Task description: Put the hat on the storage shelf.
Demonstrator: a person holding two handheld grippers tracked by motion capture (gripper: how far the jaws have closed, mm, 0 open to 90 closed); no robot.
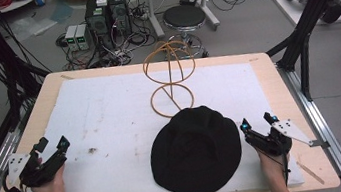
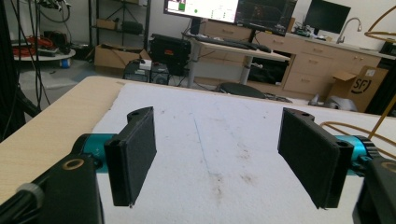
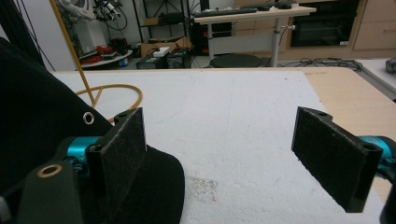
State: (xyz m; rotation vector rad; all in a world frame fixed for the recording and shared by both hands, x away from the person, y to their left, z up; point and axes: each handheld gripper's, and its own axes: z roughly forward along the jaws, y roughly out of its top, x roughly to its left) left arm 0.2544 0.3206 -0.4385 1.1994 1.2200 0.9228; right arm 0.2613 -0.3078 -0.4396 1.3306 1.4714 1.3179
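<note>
At the lower right of the high view, the right gripper (image 1: 258, 123) rests with jaws spread wide and empty, just beside the brim of the black hat (image 1: 195, 150), which lies low at centre. The left gripper (image 1: 52, 145), lower left, also gapes empty, well apart from the hat. Farther up stands the wire hat stand (image 1: 170, 78), directly beyond the hat.
</note>
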